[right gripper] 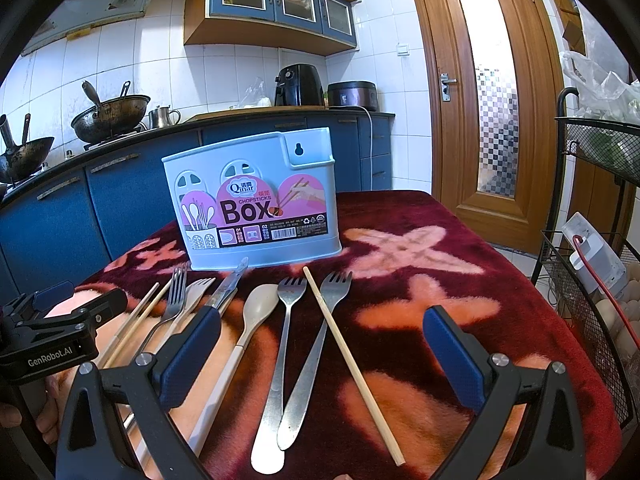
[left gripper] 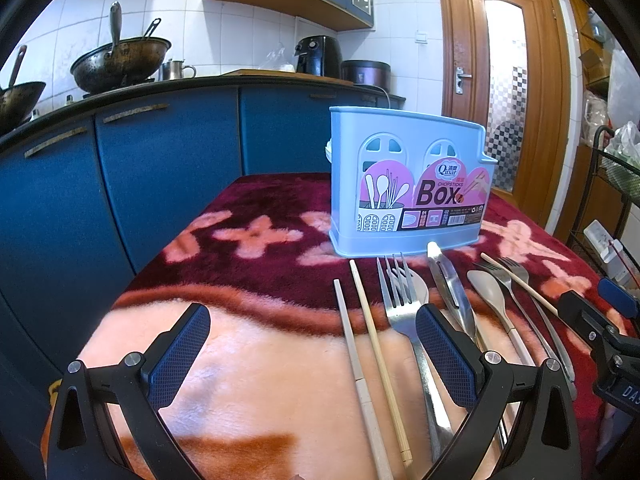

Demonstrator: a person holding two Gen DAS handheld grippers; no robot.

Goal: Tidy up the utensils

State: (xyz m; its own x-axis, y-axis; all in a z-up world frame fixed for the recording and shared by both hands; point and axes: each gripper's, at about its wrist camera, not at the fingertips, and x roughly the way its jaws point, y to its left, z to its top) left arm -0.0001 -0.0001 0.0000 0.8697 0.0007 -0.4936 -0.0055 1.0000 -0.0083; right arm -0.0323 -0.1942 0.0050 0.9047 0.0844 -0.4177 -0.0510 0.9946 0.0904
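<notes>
Utensils are laid in a row on the red-and-pink patterned cloth (right gripper: 420,216), just near of the pale blue chopsticks box (right gripper: 256,204), which stands upright at the far middle. Left gripper (left gripper: 312,344) is held wide apart, nothing clamped; two chopsticks (left gripper: 360,320) and a steel fork (left gripper: 400,304) are seen between its pads, below them on the cloth, and a peeler-like steel tool (left gripper: 450,284) is seen just right of its right pad. Right gripper (right gripper: 320,344) is likewise spread, empty. Between its pads are seen a beige spoon (right gripper: 256,304), two steel forks (right gripper: 292,292) with handles overlapping at the near end, and a single wooden chopstick (right gripper: 340,332) lying diagonally, crossing the right fork's handle. Contact between either claw and the utensils cannot be told; both appear to sit above them. A beige fork (right gripper: 196,292) lies left of the right gripper's left pad.
</notes>
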